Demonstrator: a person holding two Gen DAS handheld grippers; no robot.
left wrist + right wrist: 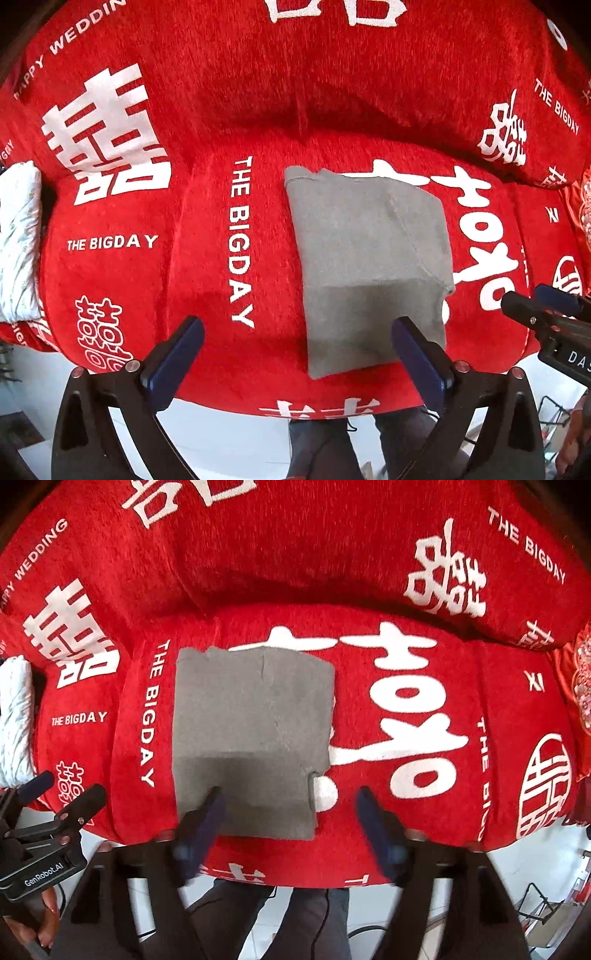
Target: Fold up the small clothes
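Observation:
A small grey garment [369, 266] lies folded into a rough rectangle on the seat of a red sofa [236, 110]; it also shows in the right wrist view [251, 738]. My left gripper [295, 350] is open and empty, held above the garment's near left edge. My right gripper [291, 819] is open and empty, above the garment's near right corner. Each gripper shows at the edge of the other's view: the right one [543, 306] and the left one [62, 794]. Neither touches the cloth.
The sofa cover [406, 701] is red with white characters and "THE BIGDAY" lettering. A white patterned pillow [18, 240] lies at the sofa's left end. An embroidered red cushion [580, 686] sits at the right end. White floor and the person's legs [295, 923] are below the seat edge.

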